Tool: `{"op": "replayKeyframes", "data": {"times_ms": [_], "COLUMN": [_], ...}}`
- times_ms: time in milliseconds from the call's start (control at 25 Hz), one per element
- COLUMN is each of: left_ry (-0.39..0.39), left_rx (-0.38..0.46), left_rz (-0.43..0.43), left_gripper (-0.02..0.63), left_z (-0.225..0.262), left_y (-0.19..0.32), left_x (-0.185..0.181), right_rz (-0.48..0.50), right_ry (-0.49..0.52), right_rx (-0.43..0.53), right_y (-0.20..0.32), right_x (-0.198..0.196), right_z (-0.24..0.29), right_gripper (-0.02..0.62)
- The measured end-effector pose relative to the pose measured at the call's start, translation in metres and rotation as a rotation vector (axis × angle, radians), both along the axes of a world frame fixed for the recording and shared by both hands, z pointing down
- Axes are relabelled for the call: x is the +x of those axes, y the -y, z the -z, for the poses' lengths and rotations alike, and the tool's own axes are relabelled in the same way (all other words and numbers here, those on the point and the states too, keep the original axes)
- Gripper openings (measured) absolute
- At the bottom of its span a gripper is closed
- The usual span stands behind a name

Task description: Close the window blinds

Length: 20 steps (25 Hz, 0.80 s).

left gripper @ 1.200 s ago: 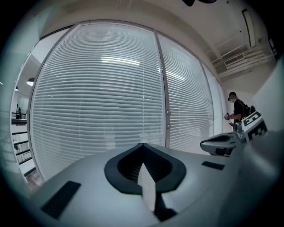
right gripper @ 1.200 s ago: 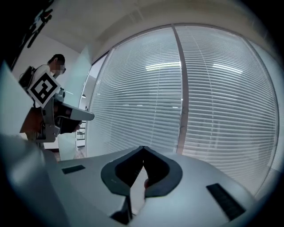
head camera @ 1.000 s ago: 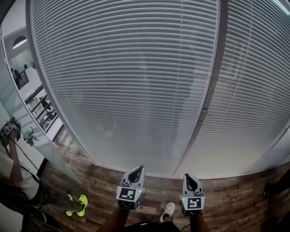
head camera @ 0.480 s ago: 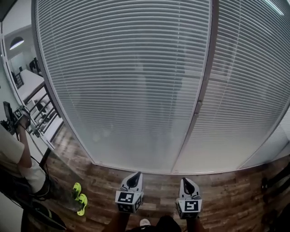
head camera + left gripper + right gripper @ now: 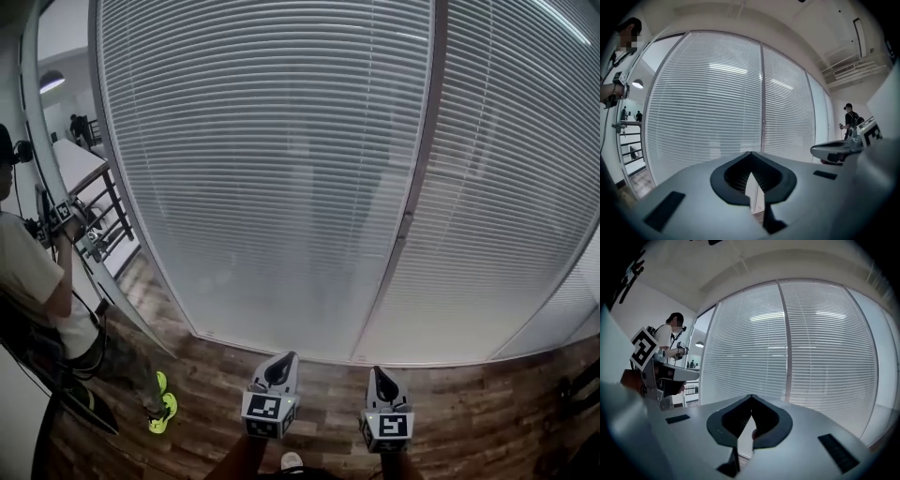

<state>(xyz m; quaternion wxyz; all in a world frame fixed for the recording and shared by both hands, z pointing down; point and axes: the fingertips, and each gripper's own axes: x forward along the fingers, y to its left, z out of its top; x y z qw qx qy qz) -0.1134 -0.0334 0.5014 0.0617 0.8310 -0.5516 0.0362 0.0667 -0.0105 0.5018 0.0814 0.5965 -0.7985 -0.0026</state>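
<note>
Left gripper (image 5: 280,366) and right gripper (image 5: 382,374) both clenched on nothing, side by side at bottom centre of the head view, with the blinds (image 5: 281,169) filling the frame above them, well apart.

Matt, pale slats make up the window blinds (image 5: 272,169), split at two o'clock by a smooth grey, metal-looking post (image 5: 417,187). Brown wood-grain floor (image 5: 216,375) runs along six o'clock. The left hand-held gripper (image 5: 288,356) and right hand-held gripper (image 5: 378,370) have smooth, matt grey plastic shells and ribbed black pads (image 5: 735,176).
</note>
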Motion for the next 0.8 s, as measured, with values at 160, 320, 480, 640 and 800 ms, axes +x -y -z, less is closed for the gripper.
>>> {"op": "replayKeyframes", "data": {"times_ms": [160, 320, 480, 640, 800], "left_ry": [0.010, 0.023, 0.026, 0.018, 0.009], "left_rx": [-0.001, -0.010, 0.003, 0.002, -0.004], "left_rz": [0.026, 0.027, 0.029, 0.023, 0.027], "left_gripper": [0.000, 0.000, 0.000, 0.000, 0.000], "left_z": [0.004, 0.010, 0.009, 0.011, 0.012], "left_y": [-0.012, -0.018, -0.044, -0.077, -0.089], "left_x": [0.002, 0.013, 0.008, -0.004, -0.006], "right_rz": [-0.005, -0.024, -0.020, 0.006, 0.030], "right_ry": [-0.029, -0.019, -0.005, 0.006, -0.020], "right_rx": [0.068, 0.073, 0.082, 0.116, 0.141], "right_y": [-0.012, -0.011, -0.031, -0.059, -0.068], "right_x": [0.009, 0.022, 0.014, -0.008, -0.017], "right_z": [0.005, 0.011, 0.009, 0.018, 0.027], "right_gripper": [0.003, 0.002, 0.002, 0.002, 0.002]}}
